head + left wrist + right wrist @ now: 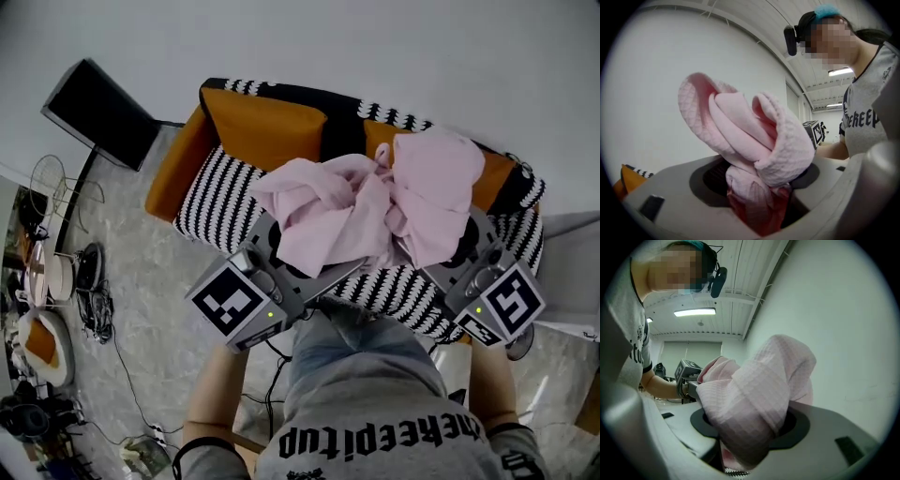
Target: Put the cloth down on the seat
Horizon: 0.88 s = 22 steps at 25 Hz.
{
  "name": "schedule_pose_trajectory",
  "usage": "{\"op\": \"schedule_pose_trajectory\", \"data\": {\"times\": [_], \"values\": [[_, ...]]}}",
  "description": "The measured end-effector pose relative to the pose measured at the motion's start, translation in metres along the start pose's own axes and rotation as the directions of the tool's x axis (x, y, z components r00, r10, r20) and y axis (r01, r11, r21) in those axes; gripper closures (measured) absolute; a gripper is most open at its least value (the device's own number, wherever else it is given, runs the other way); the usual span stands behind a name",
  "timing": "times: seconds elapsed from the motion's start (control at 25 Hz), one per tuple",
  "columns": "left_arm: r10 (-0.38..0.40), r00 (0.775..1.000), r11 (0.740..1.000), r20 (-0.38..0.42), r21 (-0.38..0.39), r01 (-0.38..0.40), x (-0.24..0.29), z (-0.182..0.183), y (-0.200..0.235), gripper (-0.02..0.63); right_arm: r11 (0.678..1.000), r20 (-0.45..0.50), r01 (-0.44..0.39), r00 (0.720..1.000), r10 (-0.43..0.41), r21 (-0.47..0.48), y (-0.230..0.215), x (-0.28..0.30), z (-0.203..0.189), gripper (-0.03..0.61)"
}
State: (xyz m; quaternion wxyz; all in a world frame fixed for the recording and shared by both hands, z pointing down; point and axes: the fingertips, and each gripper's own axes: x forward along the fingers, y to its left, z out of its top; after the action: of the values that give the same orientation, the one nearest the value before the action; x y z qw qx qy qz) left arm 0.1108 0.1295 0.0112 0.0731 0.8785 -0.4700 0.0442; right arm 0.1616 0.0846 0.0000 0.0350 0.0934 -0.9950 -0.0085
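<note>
A pink waffle-weave cloth [375, 206] hangs bunched between both grippers, held up above the seat of a black-and-white striped sofa [220, 202] with orange cushions. My left gripper [281, 248] is shut on the cloth's left part; in the left gripper view the cloth [750, 145] bulges out of the jaws and hides them. At the right, my right gripper [459, 246] is shut on the other end, and the cloth [754, 404] fills its jaws too. Both grippers point upward toward the ceiling and wall.
An orange back cushion [262, 127] lies at the sofa's left. A dark monitor on a stand [98, 108] stands left of the sofa. Cables and round stools [56, 281] clutter the floor at the far left. The person's torso fills the lower head view.
</note>
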Motion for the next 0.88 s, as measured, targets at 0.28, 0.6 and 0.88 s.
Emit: {"op": "schedule_pose_trajectory", "data": {"times": [0.28,0.6,0.88], "values": [[-0.109,0.994,0.994,-0.022,0.019,0.109,0.003,0.001,0.049,0.256,0.994,-0.010,0.110,0.994,-0.110,0.022,-0.016,0.038,-0.002,0.327],[-0.271,0.962,0.962,-0.017,0.030,0.271,0.002,0.000,0.105,0.256,0.961,-0.048,0.270,0.962,-0.268,0.054,-0.027,0.081,-0.007,0.327],[-0.370,0.928,0.929,-0.045,0.019,0.371,0.008,-0.008,0.135,0.256,0.926,-0.073,0.371,0.928,-0.365,0.078,-0.036,0.104,-0.016,0.328]]}}
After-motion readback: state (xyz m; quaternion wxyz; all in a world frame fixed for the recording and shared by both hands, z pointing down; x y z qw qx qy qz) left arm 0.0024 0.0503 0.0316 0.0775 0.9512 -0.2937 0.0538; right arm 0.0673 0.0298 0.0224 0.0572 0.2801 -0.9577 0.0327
